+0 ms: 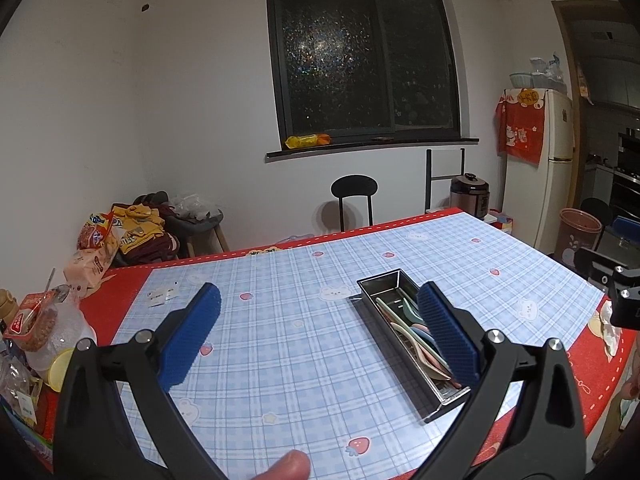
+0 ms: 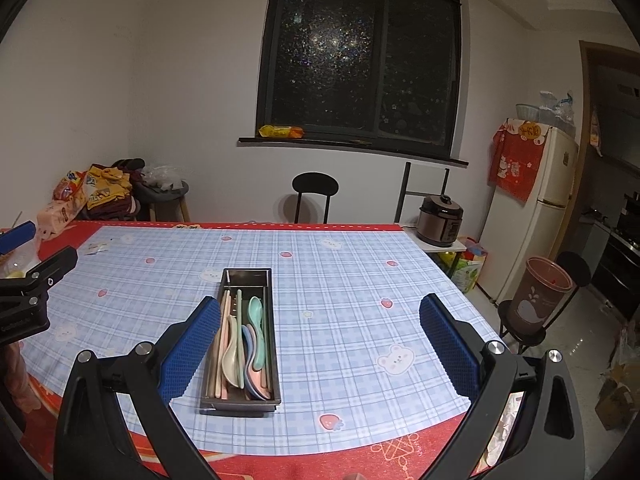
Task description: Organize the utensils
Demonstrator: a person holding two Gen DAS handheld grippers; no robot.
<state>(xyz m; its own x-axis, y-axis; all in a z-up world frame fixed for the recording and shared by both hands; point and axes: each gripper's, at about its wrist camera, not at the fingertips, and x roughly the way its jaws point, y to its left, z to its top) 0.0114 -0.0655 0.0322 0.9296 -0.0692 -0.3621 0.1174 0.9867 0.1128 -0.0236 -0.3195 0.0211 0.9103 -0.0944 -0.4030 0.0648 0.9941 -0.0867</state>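
Observation:
A metal utensil tray [image 2: 269, 312] lies on the checked tablecloth and holds several pastel spoons [image 2: 256, 320] and chopsticks [image 2: 224, 344]. In the left wrist view the tray [image 1: 380, 280] sits to the right, partly behind my right finger. My left gripper [image 1: 320, 308] is open and empty above the table, left of the tray. My right gripper [image 2: 320, 320] is open and empty, with the tray just inside its left finger. The left gripper's body [image 2: 28, 292] shows at the left edge of the right wrist view.
Snack bags and jars [image 1: 48, 320] crowd the table's left edge. A black chair [image 2: 315, 196] stands behind the table. A rice cooker [image 2: 440, 220], a fridge [image 2: 532, 208] and a brown bin [image 2: 540, 300] stand to the right.

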